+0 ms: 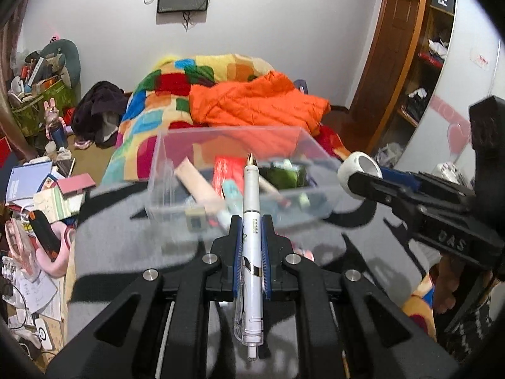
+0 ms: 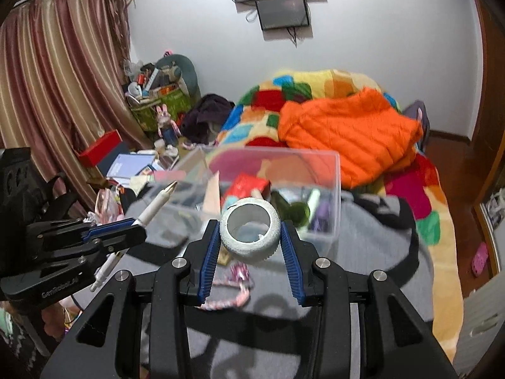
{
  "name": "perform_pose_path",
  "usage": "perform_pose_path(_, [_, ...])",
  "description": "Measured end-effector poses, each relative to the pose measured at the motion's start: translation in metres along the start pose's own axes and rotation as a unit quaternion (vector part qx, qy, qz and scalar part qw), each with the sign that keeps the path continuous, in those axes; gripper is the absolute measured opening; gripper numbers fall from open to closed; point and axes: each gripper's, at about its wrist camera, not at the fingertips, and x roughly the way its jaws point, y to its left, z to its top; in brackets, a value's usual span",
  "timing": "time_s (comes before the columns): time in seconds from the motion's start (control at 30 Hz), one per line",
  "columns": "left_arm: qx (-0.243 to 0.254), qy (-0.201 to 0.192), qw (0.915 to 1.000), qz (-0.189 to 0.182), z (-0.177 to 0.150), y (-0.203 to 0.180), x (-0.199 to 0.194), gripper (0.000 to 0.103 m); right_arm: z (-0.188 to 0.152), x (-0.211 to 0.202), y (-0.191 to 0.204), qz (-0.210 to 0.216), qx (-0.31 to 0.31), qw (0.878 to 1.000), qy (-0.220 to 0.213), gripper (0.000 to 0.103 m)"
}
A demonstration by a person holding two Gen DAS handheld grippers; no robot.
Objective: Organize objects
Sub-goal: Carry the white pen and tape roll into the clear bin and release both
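My left gripper (image 1: 251, 221) is shut on a white pen (image 1: 251, 208) whose gold tip points at a clear plastic box (image 1: 164, 154) just ahead. The box holds several small items. My right gripper (image 2: 250, 225) is shut on a white tape roll (image 2: 250, 232), held near the box (image 2: 334, 170). In the left wrist view the right gripper with the roll (image 1: 359, 165) is at the right of the box. In the right wrist view the left gripper (image 2: 139, 225) and pen (image 2: 157, 203) are at the left.
The box stands on a grey cloth (image 1: 126, 246) over a bed with a colourful blanket (image 1: 151, 101) and orange jacket (image 1: 252, 101). A pink string (image 2: 232, 287) lies on the cloth. Books and clutter (image 1: 41, 189) are at the left. A wooden wardrobe (image 1: 407, 63) is at the right.
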Motion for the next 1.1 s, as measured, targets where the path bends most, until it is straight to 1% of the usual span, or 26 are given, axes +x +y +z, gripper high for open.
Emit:
perform_pose_path(0.1, [-0.007, -0.005, 1.0000, 0.002, 0.018, 0.007, 0.005, 0.010, 0.011, 0.002, 0.004, 0.000, -0.006, 1.000, -0.011, 0.035])
perform_pose_path(0.2, [-0.006, -0.007, 0.9999, 0.010, 0.028, 0.011, 0.012, 0.010, 0.021, 0.009, 0.006, -0.003, -0.013, 1.000, -0.016, 0.035])
perform_pose_path(0.27, [-0.002, -0.008, 0.9997, 0.023, 0.037, 0.013, 0.018, 0.010, 0.027, 0.015, 0.007, -0.008, -0.019, 1.000, -0.016, 0.035])
perform_pose_path(0.4, [-0.001, 0.001, 0.9996, 0.027, 0.050, 0.021, 0.033, 0.010, 0.036, 0.032, 0.004, -0.010, -0.023, 1.000, -0.006, 0.035])
perform_pose_path(0.5, [0.005, 0.006, 0.9993, 0.036, 0.059, 0.025, 0.047, 0.010, 0.039, 0.050, 0.000, -0.020, -0.025, 0.999, 0.007, 0.035])
perform_pose_path(0.73, [0.013, 0.042, 0.9984, 0.035, 0.073, 0.030, 0.090, 0.010, 0.037, 0.094, -0.006, -0.024, -0.027, 0.998, 0.052, 0.035])
perform_pose_path(0.9, [0.014, 0.068, 0.9971, 0.029, 0.072, 0.033, 0.117, 0.010, 0.030, 0.121, -0.011, -0.023, -0.023, 0.996, 0.081, 0.035])
perform_pose_path(1.1, [0.009, 0.090, 0.9957, 0.015, 0.067, 0.036, 0.133, 0.010, 0.028, 0.141, -0.014, -0.017, -0.021, 0.995, 0.101, 0.036])
